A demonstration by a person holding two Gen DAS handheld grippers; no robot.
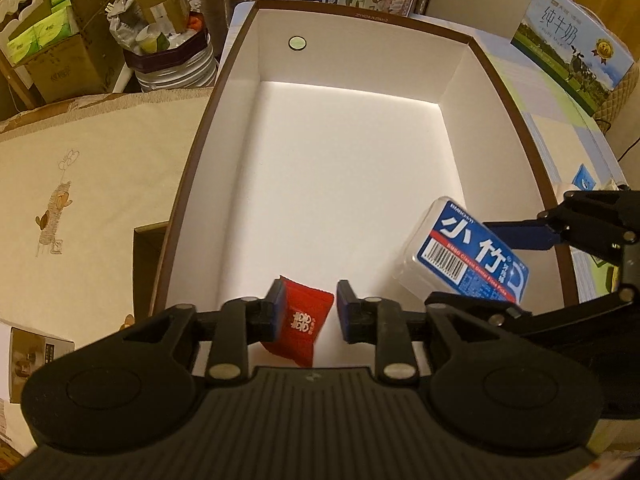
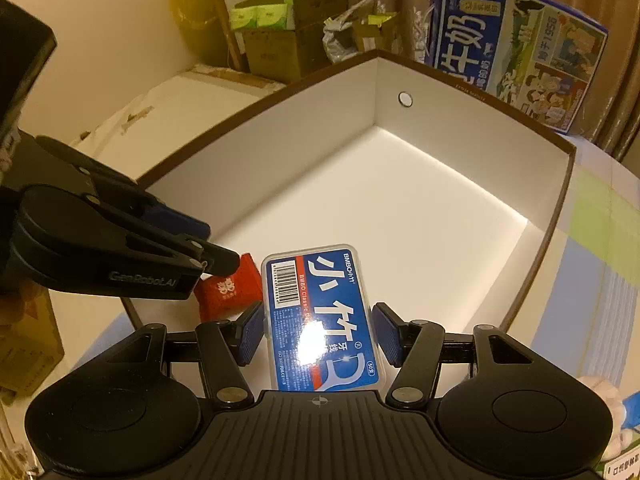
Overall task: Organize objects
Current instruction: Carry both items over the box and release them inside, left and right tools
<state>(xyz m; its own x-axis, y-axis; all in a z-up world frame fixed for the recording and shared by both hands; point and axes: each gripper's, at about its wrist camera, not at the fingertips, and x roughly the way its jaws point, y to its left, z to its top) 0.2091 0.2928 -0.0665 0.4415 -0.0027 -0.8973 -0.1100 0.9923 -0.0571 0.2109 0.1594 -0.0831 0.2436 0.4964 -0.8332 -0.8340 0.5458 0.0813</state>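
A large open box with white inside walls [image 1: 224,184] and a brown rim fills both views, and its floor is bare. My left gripper [image 1: 310,305] hangs over the box's near end. A small red candy packet [image 1: 304,324] sits tilted between its blue pads. The packet rests against the left pad, and a narrow gap shows at the right pad. My right gripper [image 2: 320,330] is shut on a clear floss-pick case with a blue label [image 2: 320,300], held over the near right corner. The case [image 1: 464,252] also shows in the left wrist view. The packet [image 2: 228,292] and the left gripper [image 2: 212,246] show in the right wrist view.
Milk cartons [image 1: 572,48] [image 2: 516,44] stand behind and to the right of the box. Cardboard boxes [image 1: 68,52] and a bag of clutter [image 1: 168,36] pile up at the back left. A cream embroidered cloth [image 1: 80,184] lies left of the box, a checked cloth [image 2: 600,240] to its right.
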